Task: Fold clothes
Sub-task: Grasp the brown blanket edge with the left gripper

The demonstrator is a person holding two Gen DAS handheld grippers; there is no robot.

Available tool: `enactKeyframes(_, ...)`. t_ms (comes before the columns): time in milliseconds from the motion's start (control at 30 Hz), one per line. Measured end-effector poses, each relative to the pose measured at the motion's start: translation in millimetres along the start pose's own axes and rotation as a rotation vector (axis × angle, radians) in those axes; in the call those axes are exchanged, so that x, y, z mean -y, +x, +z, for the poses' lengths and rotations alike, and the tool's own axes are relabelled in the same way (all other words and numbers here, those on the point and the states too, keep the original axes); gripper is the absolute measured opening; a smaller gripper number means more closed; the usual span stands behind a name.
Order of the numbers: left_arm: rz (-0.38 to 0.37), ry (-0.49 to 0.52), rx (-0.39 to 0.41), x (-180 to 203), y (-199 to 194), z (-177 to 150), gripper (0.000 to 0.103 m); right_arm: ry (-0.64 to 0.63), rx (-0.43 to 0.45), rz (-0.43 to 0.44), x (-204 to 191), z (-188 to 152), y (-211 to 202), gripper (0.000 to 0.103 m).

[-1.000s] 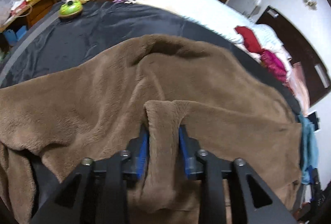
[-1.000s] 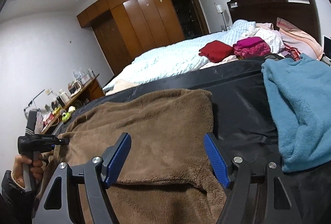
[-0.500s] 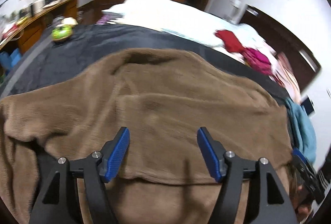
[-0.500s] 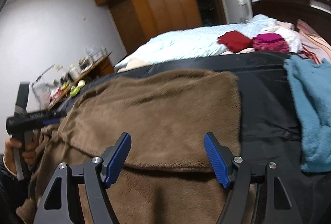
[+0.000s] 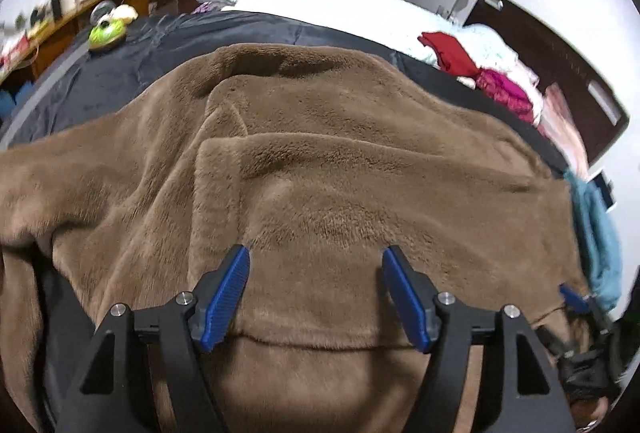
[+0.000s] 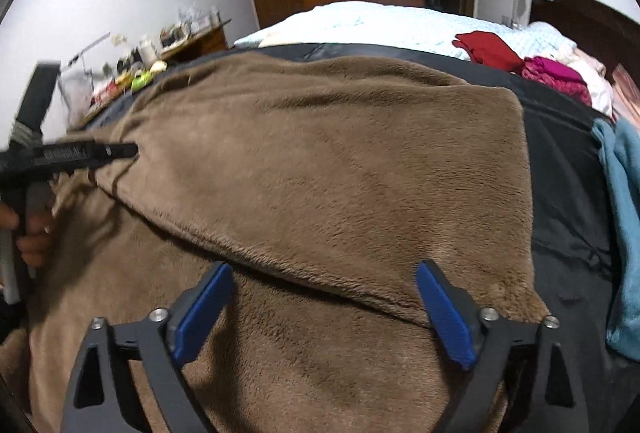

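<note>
Brown fleece garment (image 6: 320,161) is lying across the dark bed cover (image 6: 560,193), its folded edge running crosswise just ahead of both claws. Right gripper (image 6: 324,305) is opening over that edge, nothing pinched. Left gripper (image 5: 316,293) is hanging spread and empty, equally near.

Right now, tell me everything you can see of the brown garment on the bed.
The brown garment is a thick, plush fleece piece, plain brown. It lies spread over a dark sheet on the bed, with one flap folded over itself, its edge running diagonally across the lower layer. Soft wrinkles bunch at the far side. The left gripper hangs open above it, gripping nothing; the right gripper is opening over the fold edge, no cloth pinched. A teal garment lies alongside, apart.
</note>
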State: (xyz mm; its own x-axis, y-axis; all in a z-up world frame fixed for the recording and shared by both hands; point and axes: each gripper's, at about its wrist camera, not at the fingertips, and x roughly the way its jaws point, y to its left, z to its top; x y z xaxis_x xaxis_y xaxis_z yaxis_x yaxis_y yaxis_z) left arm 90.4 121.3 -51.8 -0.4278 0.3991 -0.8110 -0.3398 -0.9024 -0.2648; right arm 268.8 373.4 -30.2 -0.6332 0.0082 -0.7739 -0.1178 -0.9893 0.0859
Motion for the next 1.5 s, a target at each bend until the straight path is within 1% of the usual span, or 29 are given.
enactKeyframes(67,-0.032,-0.035,0.019,-5.3,-15.8,-9.2,0.073,-0.018,-0.008,-0.009,-3.0,-0.6,1.4,0.100)
enactKeyframes(167,-0.030,-0.053,0.047,-15.2,-37.3,-23.6,0.075,-0.020,-0.010,-0.007,-3.1,-0.6,2.1,0.101)
enactKeyframes(300,0.030,-0.084,0.097,-43.4,-72.6,-50.6,0.077,-0.020,-0.010,-0.005,-1.6,-0.3,2.0,0.101)
enactKeyframes(400,0.096,-0.122,0.133,-69.7,-96.3,-67.9,0.077,-0.021,-0.010,-0.007,-1.7,-0.4,1.6,0.101)
enactKeyframes(567,0.243,-0.199,0.175,-122.6,-136.9,-98.8,0.078,-0.023,-0.010,-0.013,-3.2,-0.3,1.5,0.101)
enactKeyframes(633,0.319,-0.236,0.174,-146.6,-148.2,-109.6,0.078,-0.024,-0.010,-0.016,-3.7,-0.3,1.6,0.101)
enactKeyframes(733,0.408,-0.308,0.168,-180.1,-160.7,-125.8,0.078,-0.026,-0.011,-0.018,-3.9,-0.1,1.8,0.101)
enactKeyframes(833,0.444,-0.362,0.159,-204.5,-166.8,-139.7,0.078,-0.025,-0.010,-0.017,-3.4,-0.3,1.7,0.101)
enactKeyframes(1000,0.464,-0.322,0.123,-212.1,-155.4,-146.2,0.078,-0.026,-0.010,-0.020,-3.9,-0.5,1.5,0.101)
enactKeyframes(1200,0.521,-0.187,0.133,-188.0,-139.2,-140.2,0.078,-0.024,-0.009,-0.021,-3.5,-1.2,1.1,0.101)
enactKeyframes(1233,0.521,-0.153,0.137,-183.1,-136.6,-138.4,0.078,-0.024,-0.009,-0.021,-3.5,-1.1,1.1,0.101)
enactKeyframes(1300,0.504,-0.129,0.126,-180.8,-131.5,-135.8,0.078,-0.025,-0.009,-0.023,-3.8,-0.9,1.2,0.101)
enactKeyframes(1367,0.482,-0.120,0.106,-180.3,-125.8,-133.2,0.066,-0.026,-0.010,-0.023,-3.7,-1.0,1.4,0.101)
enactKeyframes(1400,0.467,-0.133,0.094,-182.6,-123.5,-132.7,0.052,-0.026,-0.010,-0.023,-3.6,-1.0,1.3,0.101)
enactKeyframes(1433,0.454,-0.145,0.085,-184.5,-122.0,-132.3,0.044,-0.027,-0.010,-0.023,-3.4,-1.1,1.3,0.101)
enactKeyframes(1467,0.445,-0.155,0.088,-185.1,-123.3,-131.9,0.039,-0.027,-0.010,-0.023,-3.2,-1.1,1.3,0.101)
enactKeyframes(1500,0.440,-0.164,0.092,-185.5,-125.2,-131.4,0.025,-0.027,-0.010,-0.024,-3.3,-1.1,1.2,0.101)
